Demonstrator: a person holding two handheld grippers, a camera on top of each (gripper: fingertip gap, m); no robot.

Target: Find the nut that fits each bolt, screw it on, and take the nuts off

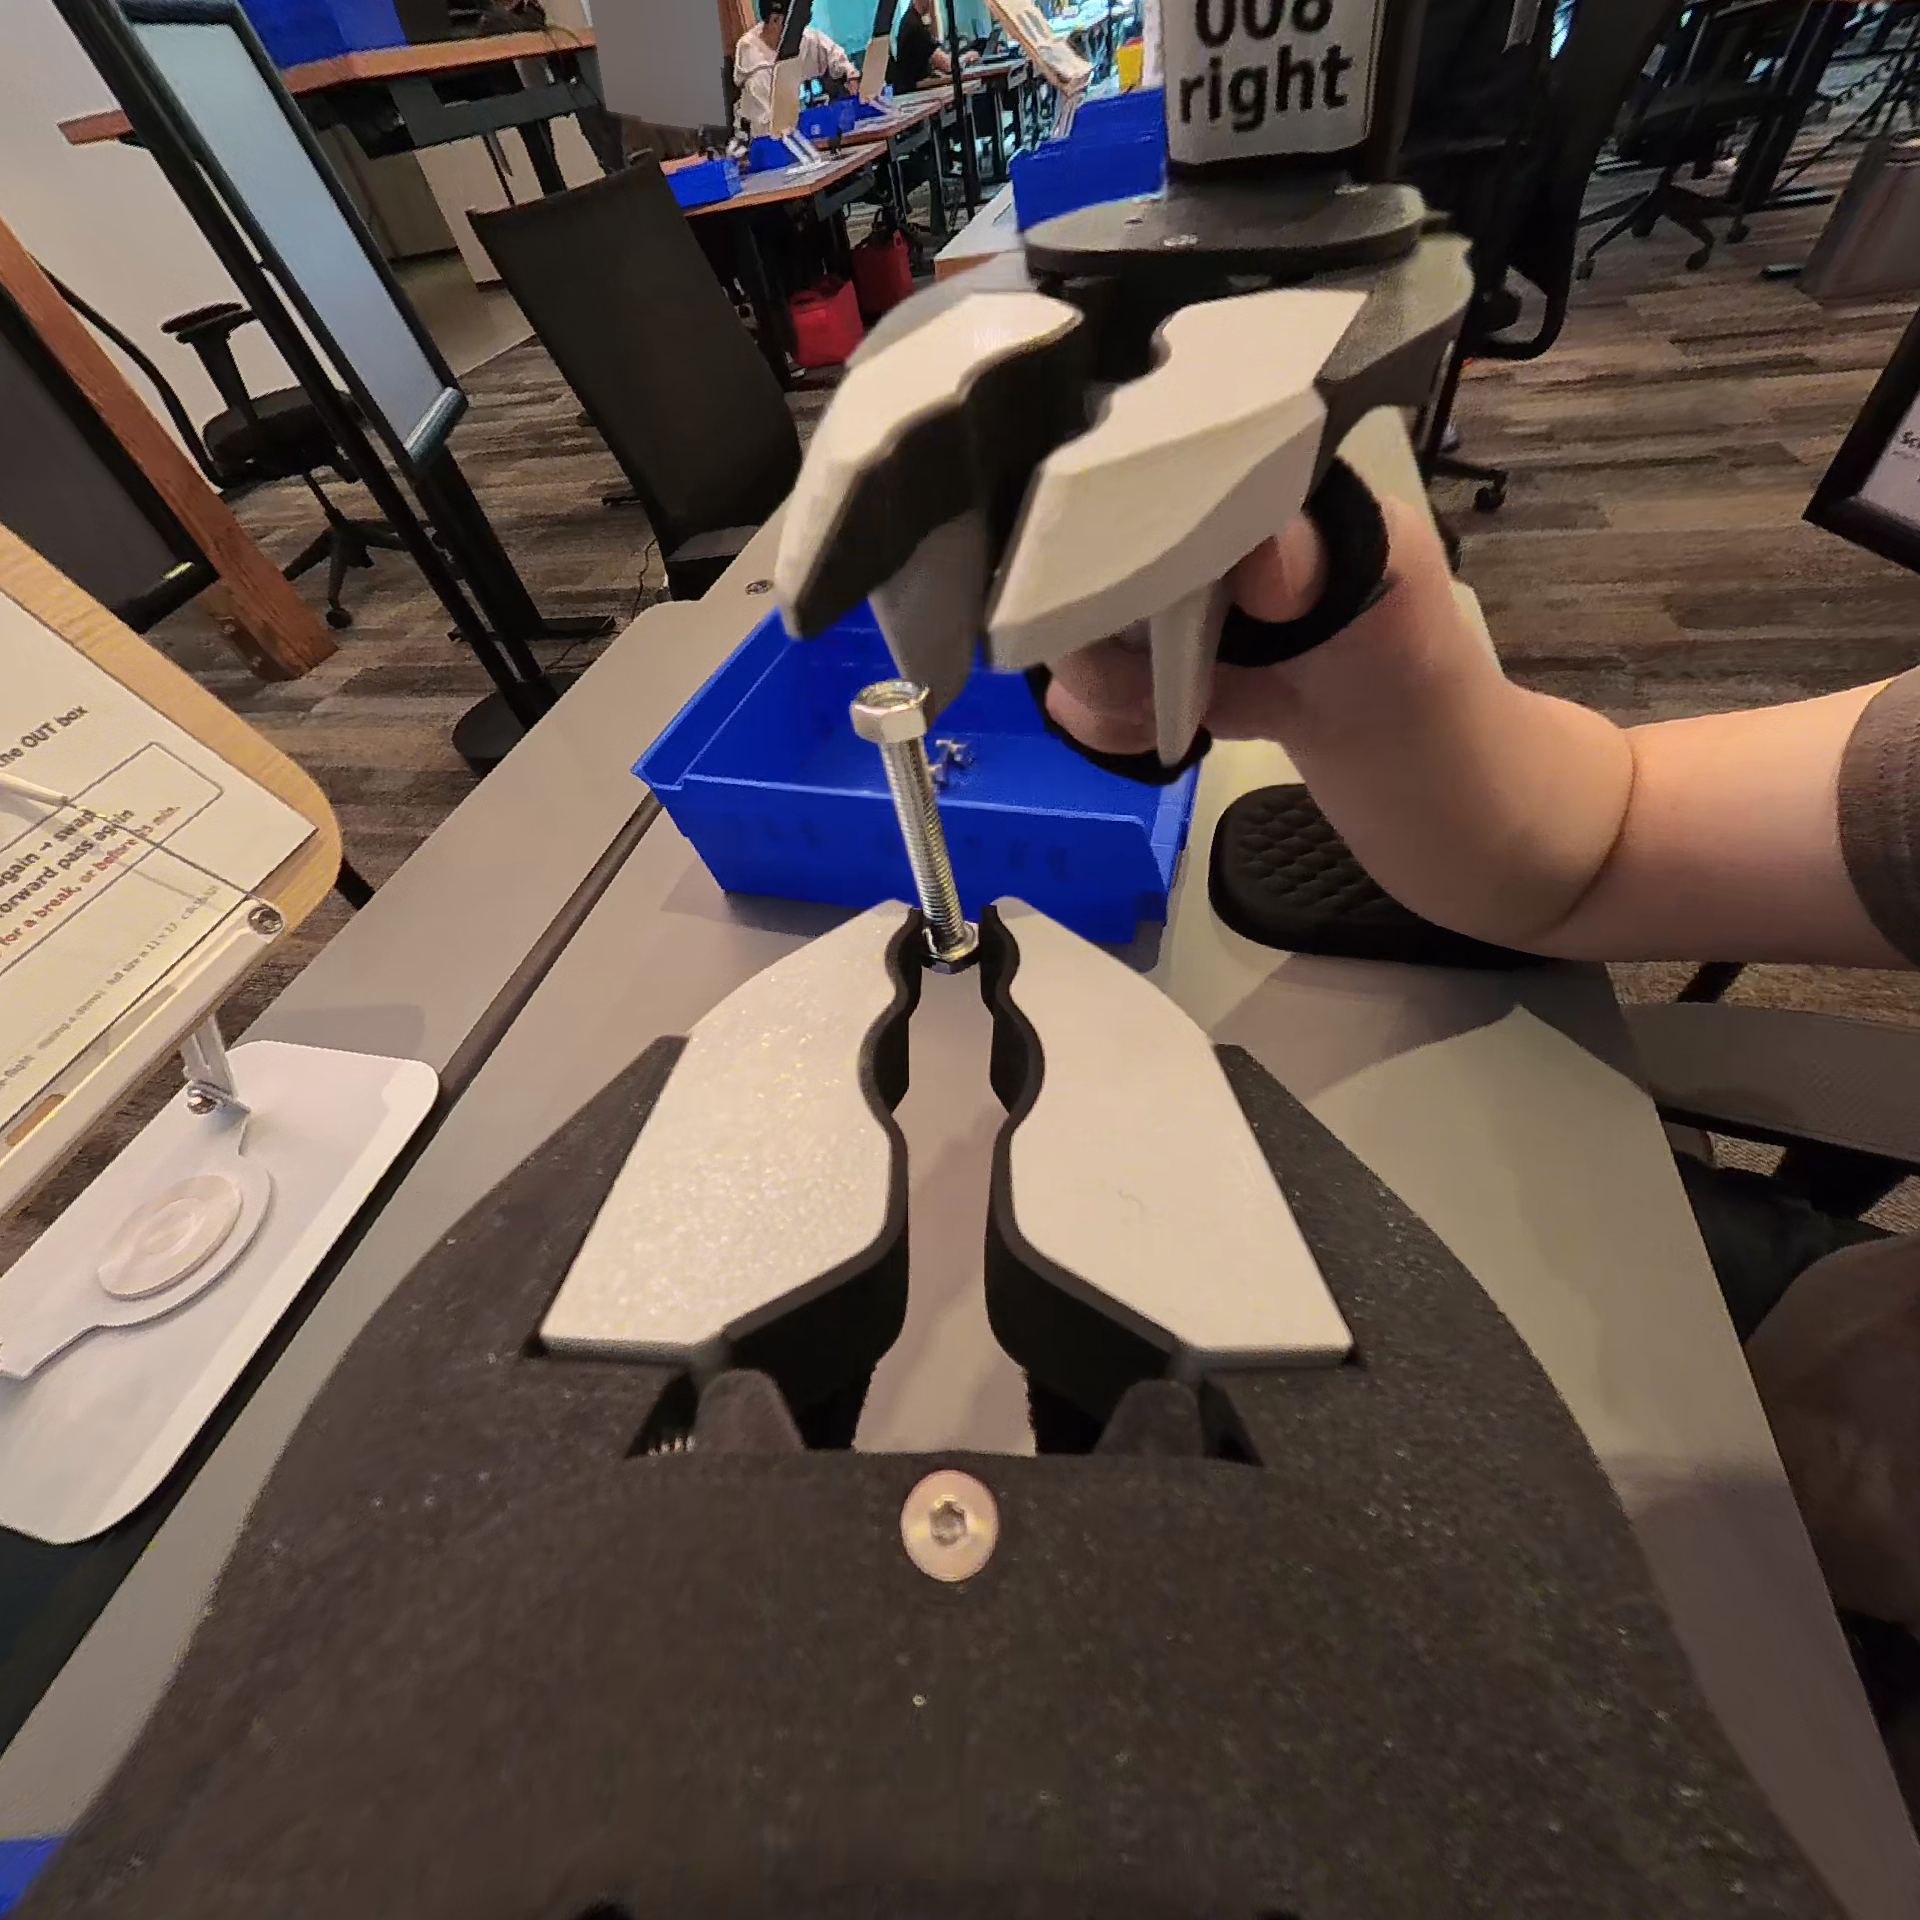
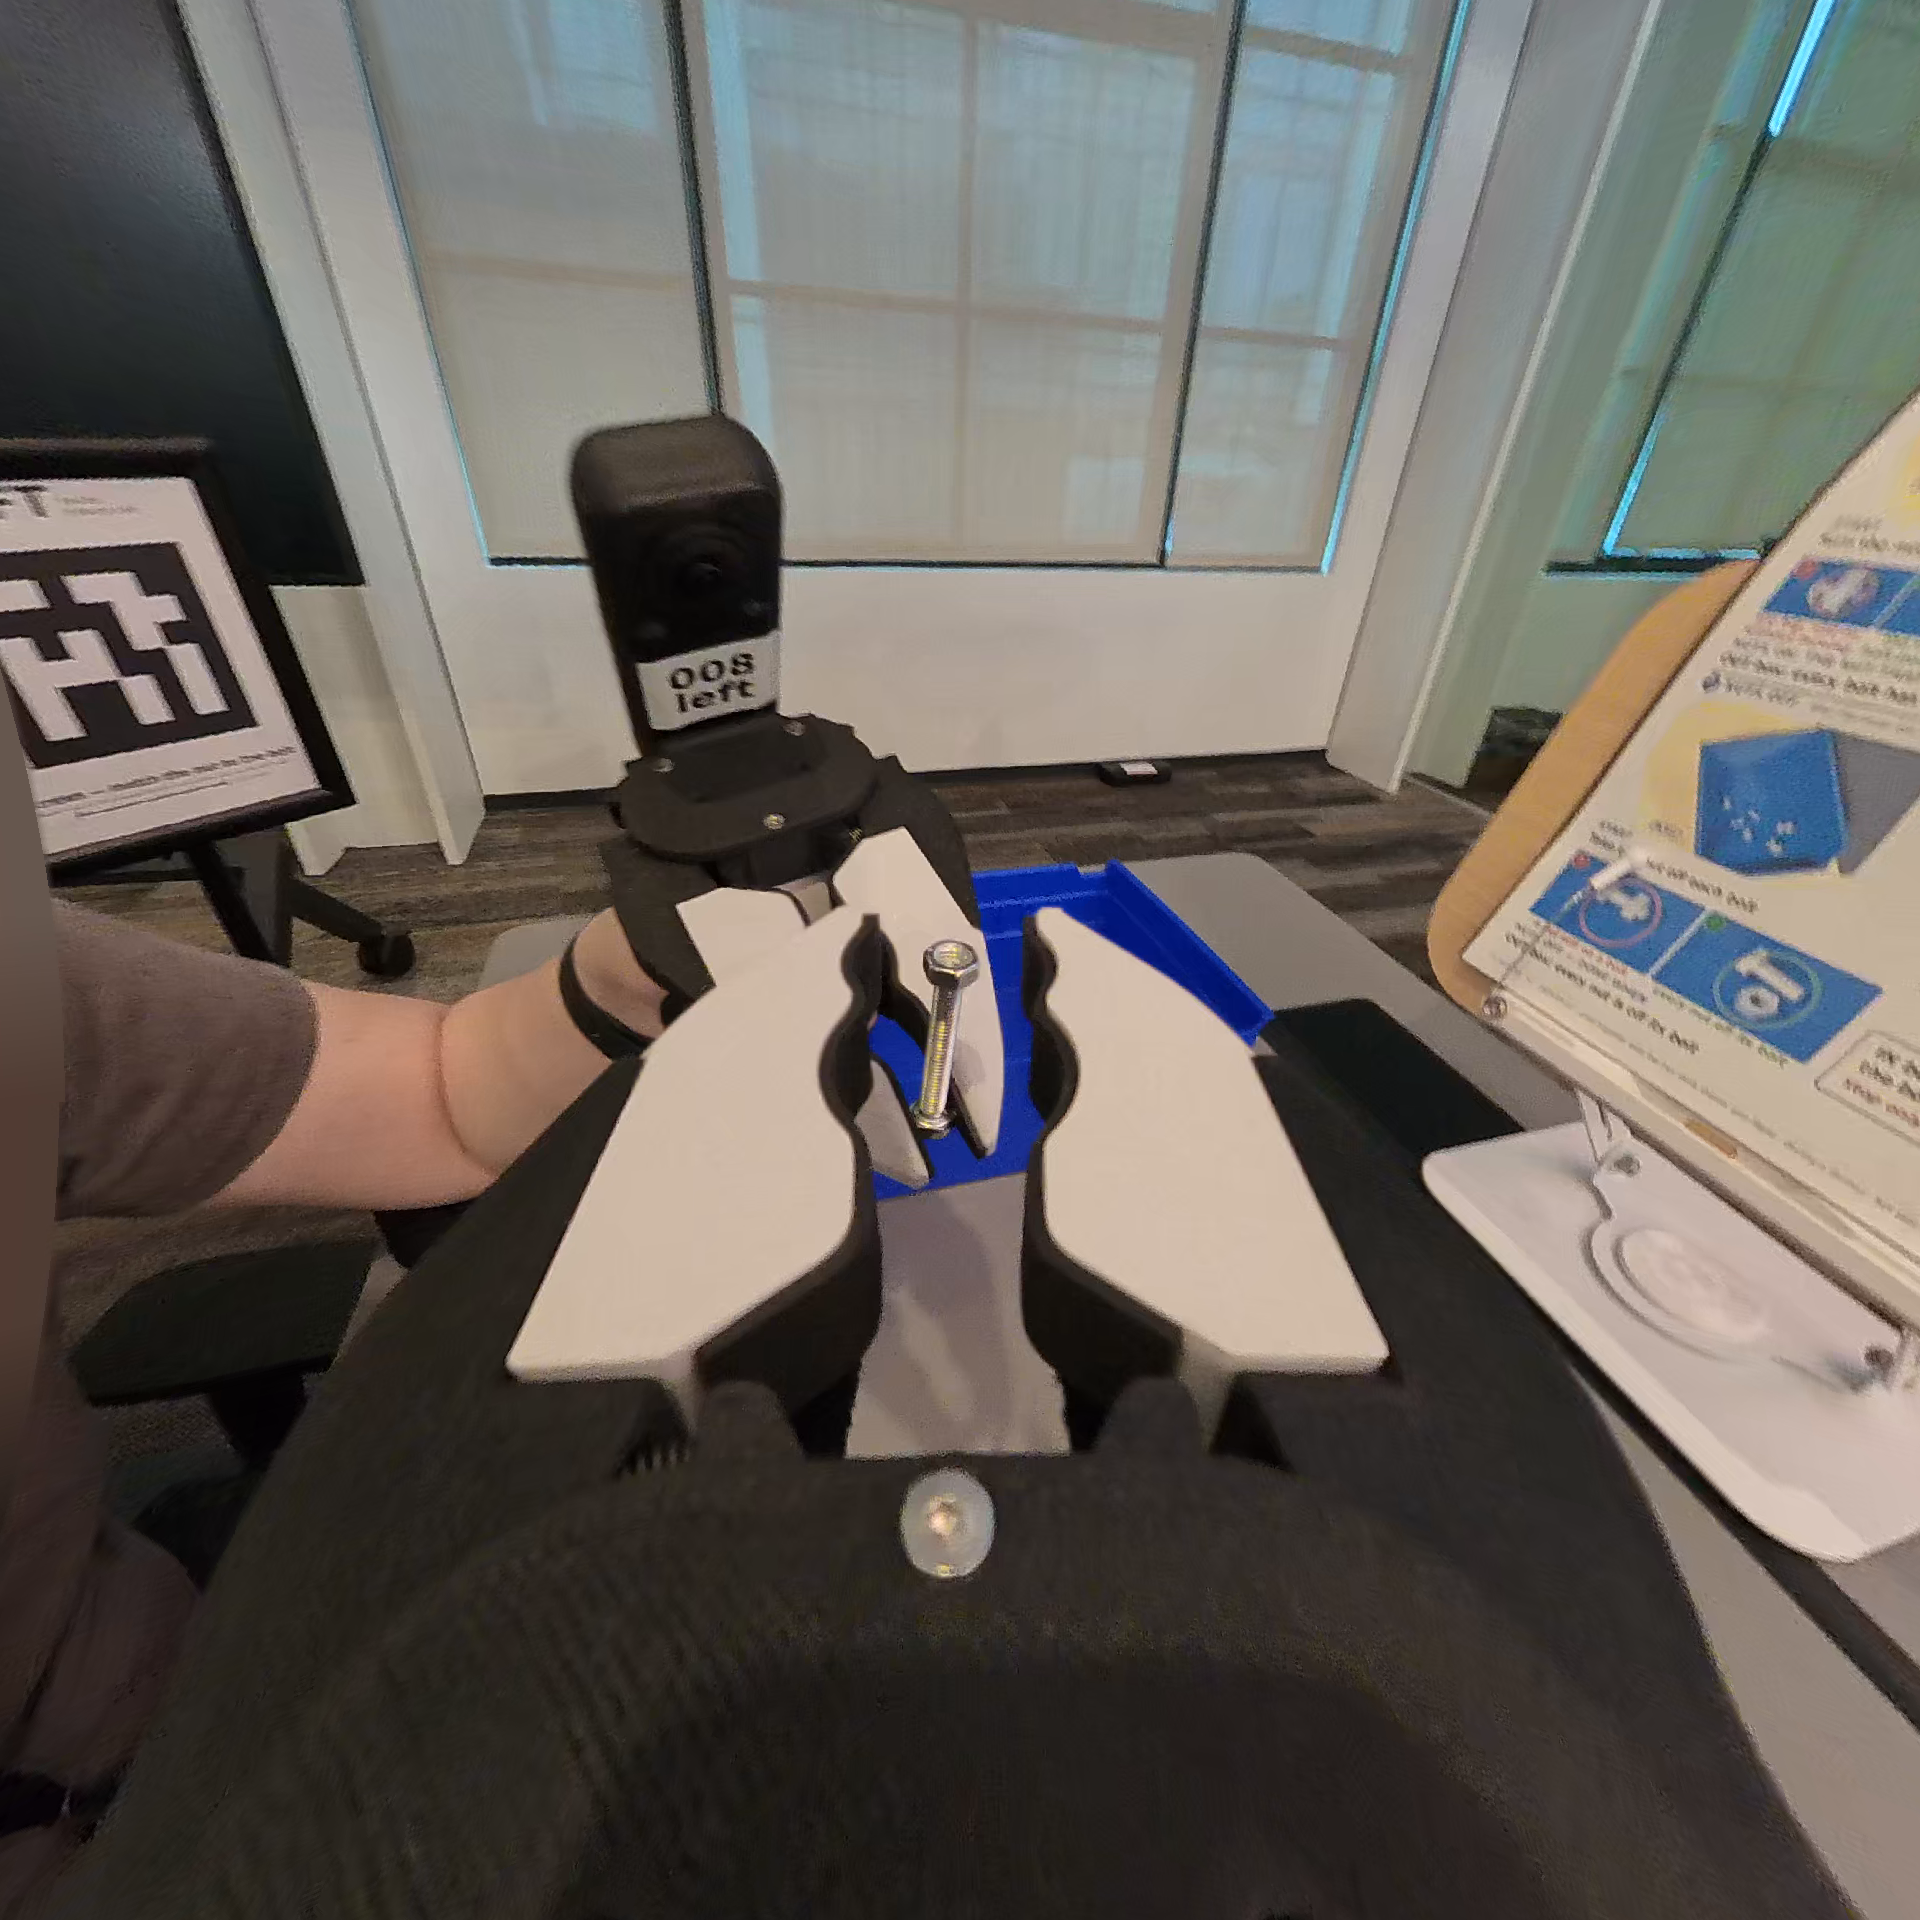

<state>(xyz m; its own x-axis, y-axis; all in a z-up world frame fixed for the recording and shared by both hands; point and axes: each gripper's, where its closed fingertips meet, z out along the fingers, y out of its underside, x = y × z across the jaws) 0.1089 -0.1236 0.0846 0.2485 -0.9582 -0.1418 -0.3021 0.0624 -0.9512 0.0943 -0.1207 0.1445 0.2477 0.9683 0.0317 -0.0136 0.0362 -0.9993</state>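
Observation:
A silver bolt [image 1: 914, 821] stands nearly upright, hex head on top, above the blue bin [image 1: 831, 831]. My left gripper [image 1: 951, 935] is shut on a small nut [image 1: 951, 951] at the bolt's lower threaded end. My right gripper [image 1: 909, 644] hovers at the bolt's head, blurred. In the right wrist view, the right gripper [image 2: 953, 930] is open, with the head of the bolt [image 2: 948, 1029] between its fingertips and touching neither. The left gripper [image 2: 940, 1138] pinches the nut [image 2: 932, 1120] there. Small metal parts [image 1: 951, 753] lie in the bin.
The blue bin [image 2: 1143, 945] sits on a grey table [image 1: 1455, 1143]. An instruction sheet on a white stand [image 1: 156, 1195] is at the left, and shows at the right in the right wrist view [image 2: 1714, 883]. A black pad [image 1: 1309, 883] lies right of the bin. Office chairs stand beyond. The gap from one gripper's tips to the other's is roughly 6 cm.

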